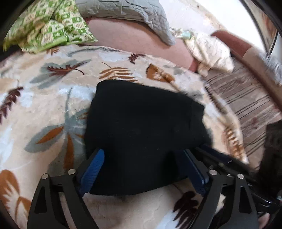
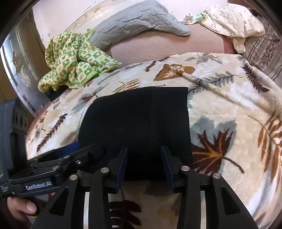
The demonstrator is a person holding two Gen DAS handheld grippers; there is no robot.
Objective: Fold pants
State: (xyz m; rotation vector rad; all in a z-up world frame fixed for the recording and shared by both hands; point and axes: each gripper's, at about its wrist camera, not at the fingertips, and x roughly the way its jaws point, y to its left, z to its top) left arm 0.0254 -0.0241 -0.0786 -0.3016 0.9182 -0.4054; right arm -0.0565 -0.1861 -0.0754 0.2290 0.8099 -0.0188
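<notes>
Two wrist views logged, both over the bed. I read the scene left to right from the right wrist view.

Far left: my left tongs [image 2: 77, 149] come in from the side, body marked "GenRobot.AI", a thumb visible beneath on the handle. Their blue tips sit at the left near corner of the black pants [image 2: 135, 126].

Upper left: crumpled green-and-white checked cloth [image 2: 75, 61] on the blanket's far edge. Next, a grey quilted pillow [image 2: 141, 22] against the wall.

Centre: pants folded into a compact black rectangle, lying flat on the leaf-print fleece blanket [image 2: 220, 109]. A seam or band runs vertically through the right half.

Right tongs [image 2: 143, 165]: released, blue pads apart, straddling the near edge of the pants. I cannot tell whether the pads touch the fabric.

Upper right: cream patterned pillow [image 2: 232, 22], with striped bedding [image 2: 262, 51] below it.

Left wrist view, cross-check: left tongs [image 1: 142, 169] released, blue pads [image 1: 93, 169] spread wide to either side of the pants [image 1: 141, 126], the near edge of the fabric lying between them. Nothing gripped. Right side of this view is motion-blurred. Blanket [image 1: 44, 98] at left, checked cloth [image 1: 45, 28] upper left, grey pillow [image 1: 126, 12] top centre.
</notes>
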